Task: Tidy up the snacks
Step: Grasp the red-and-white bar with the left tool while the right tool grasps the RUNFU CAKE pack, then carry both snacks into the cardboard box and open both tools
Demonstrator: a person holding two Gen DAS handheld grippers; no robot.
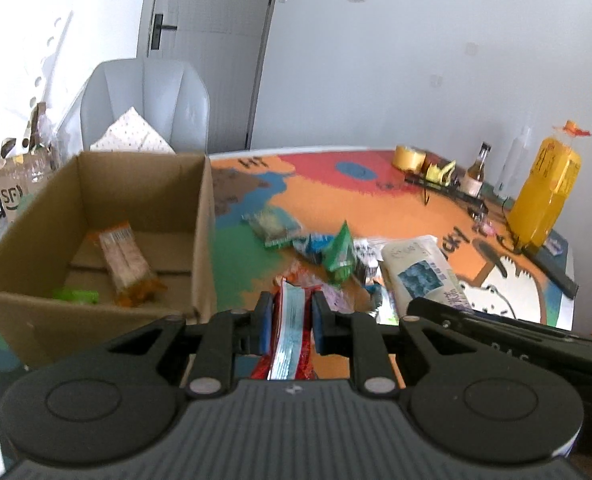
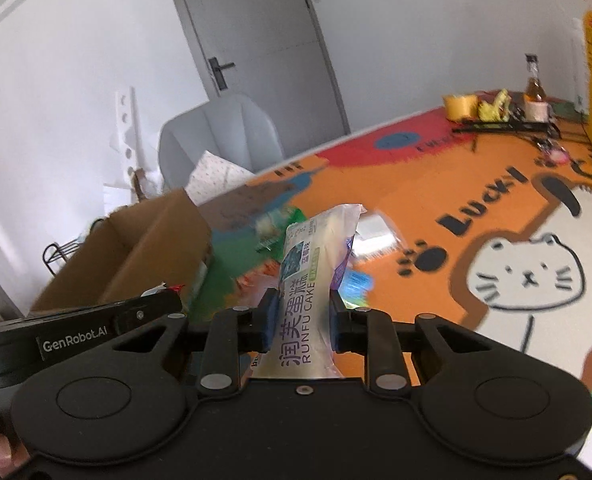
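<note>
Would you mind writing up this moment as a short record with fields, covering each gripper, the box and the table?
left gripper: jaws shut on a red snack packet with a pale blue stripe
right gripper: jaws shut on a pale, clear-wrapped cake packet printed RUNFU CAKE
brown cardboard box: open, on the table's left side; holds an orange snack packet and a small green packet
table with colourful cat-print cover: green and blue snack packets lie loose

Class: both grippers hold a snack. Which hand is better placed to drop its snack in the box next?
Left. Its red packet is beside the box; the right's cake is farther away.
</note>
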